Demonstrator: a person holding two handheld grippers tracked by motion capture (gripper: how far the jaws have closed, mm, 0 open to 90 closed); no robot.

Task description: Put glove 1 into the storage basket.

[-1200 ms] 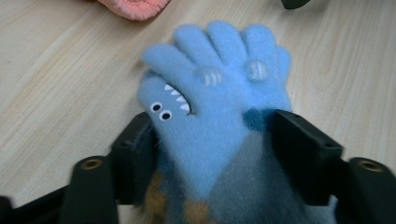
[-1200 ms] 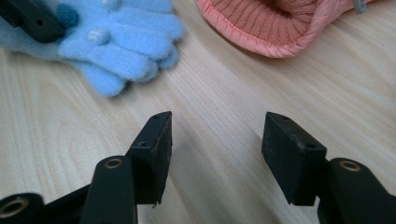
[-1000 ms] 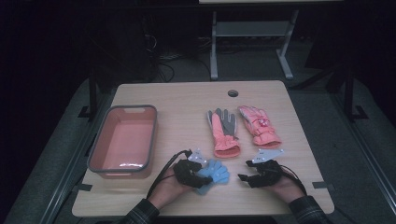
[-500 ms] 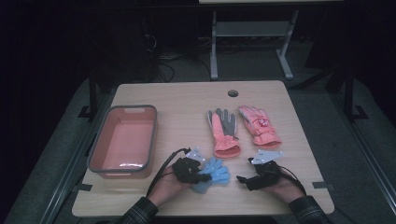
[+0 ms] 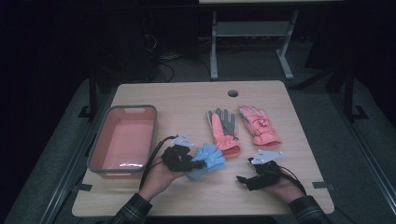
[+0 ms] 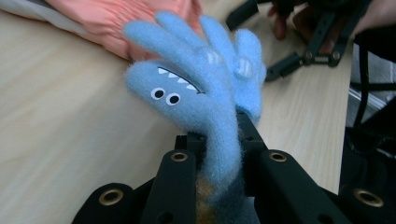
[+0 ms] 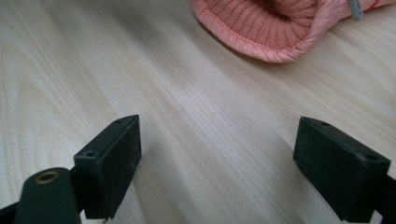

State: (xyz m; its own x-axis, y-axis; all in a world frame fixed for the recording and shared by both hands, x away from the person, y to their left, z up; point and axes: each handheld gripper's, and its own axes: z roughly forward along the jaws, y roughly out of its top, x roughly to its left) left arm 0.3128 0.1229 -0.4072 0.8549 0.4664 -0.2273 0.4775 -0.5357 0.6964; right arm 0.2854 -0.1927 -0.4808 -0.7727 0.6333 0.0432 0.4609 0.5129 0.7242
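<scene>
Blue glove (image 6: pixel 205 93) is pinched tight in your left gripper (image 6: pixel 219 154). Your right gripper (image 7: pixel 217 158) is spread wide over bare table (image 7: pixel 196 107), holding nothing.

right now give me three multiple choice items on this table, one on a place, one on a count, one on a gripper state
1. Where does the bin stand?
A. at the table's left side
B. at the table's right side
C. on the pink gloves

2. How many pink gloves lie on the table?
A. one
B. two
C. four

3. How is the left gripper?
A. open over bare wood
B. shut on the blue glove
C. shut on the bin's rim

Answers:
1. A, the high view has the bin left of everything else.
2. B, one pink glove with a grey palm lies beside another pink glove.
3. B, the left gripper view shows the blue glove clamped between the black jaws, while the right gripper stands open over wood.
</scene>
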